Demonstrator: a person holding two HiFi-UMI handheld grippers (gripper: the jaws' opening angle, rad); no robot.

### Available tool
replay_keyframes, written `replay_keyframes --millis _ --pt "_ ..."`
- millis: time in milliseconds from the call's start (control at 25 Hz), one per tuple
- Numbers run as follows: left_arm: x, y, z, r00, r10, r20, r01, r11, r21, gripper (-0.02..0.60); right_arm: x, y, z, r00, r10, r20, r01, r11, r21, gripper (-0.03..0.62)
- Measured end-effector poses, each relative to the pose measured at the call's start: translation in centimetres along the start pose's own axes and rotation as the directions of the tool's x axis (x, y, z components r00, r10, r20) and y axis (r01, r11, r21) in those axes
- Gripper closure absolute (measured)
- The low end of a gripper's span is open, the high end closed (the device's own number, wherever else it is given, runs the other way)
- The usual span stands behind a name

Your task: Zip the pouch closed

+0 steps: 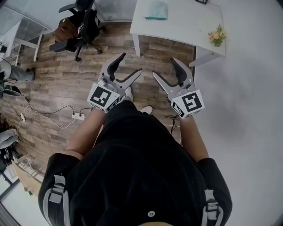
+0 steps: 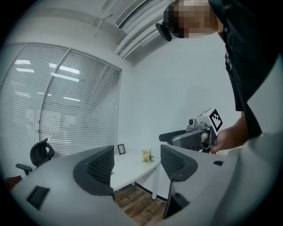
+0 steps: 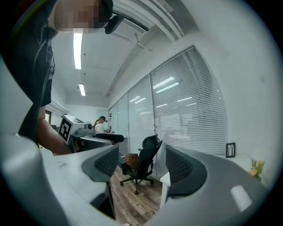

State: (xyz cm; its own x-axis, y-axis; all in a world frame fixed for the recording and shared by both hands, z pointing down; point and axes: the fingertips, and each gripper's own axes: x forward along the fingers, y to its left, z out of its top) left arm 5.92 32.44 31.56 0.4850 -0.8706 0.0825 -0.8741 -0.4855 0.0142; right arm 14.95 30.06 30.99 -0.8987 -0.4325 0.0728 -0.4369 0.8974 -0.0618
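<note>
A pale green pouch (image 1: 157, 9) lies on the white table (image 1: 185, 22) at the far side of the room, well away from both grippers. My left gripper (image 1: 131, 63) is held level in front of the person's body over the wooden floor, open, with nothing between its jaws. My right gripper (image 1: 164, 67) is beside it, also open and empty. In the left gripper view the open left gripper (image 2: 135, 161) frames the table (image 2: 132, 170), and the right gripper (image 2: 190, 137) shows at the right. The right gripper view looks past the open right gripper (image 3: 141, 165) at an office chair (image 3: 143, 161).
Yellow flowers (image 1: 217, 36) and a small picture frame (image 2: 121, 148) stand on the table. Black office chairs (image 1: 79, 24) are at the back left. A power strip (image 1: 78, 116) and cables lie on the floor. Another person (image 3: 101, 123) stands far off.
</note>
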Motion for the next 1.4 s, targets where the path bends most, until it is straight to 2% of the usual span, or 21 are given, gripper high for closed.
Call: replay_keyframes --millis 360,1000,1320,1400 --pt "2.5 5.4 0.2 1.000 -0.026 -0.003 0.026 1.000 -0.001 0.262 5.0 -2.5 0.5 0.999 -0.041 -0.022 0.041 0.999 -0.012 0.247" --pt "6.0 17.6 0.1 0.995 -0.104 0.001 0.104 0.994 -0.012 0.264 17.1 -5.8 0.3 0.992 -0.086 -0.087 0.085 0.996 -0.022 0.247" --pt "6.9 21.3 -2.1 0.987 -0.156 -0.034 0.155 0.987 -0.037 0.264 20.5 -6.5 -0.7 0.984 -0.130 -0.123 0.129 0.991 -0.016 0.247" --pt "7.3 21.9 -1.6 0.987 -0.160 -0.009 0.159 0.986 -0.043 0.264 21.0 -6.7 -0.8 0.982 -0.136 -0.131 0.136 0.991 -0.012 0.247"
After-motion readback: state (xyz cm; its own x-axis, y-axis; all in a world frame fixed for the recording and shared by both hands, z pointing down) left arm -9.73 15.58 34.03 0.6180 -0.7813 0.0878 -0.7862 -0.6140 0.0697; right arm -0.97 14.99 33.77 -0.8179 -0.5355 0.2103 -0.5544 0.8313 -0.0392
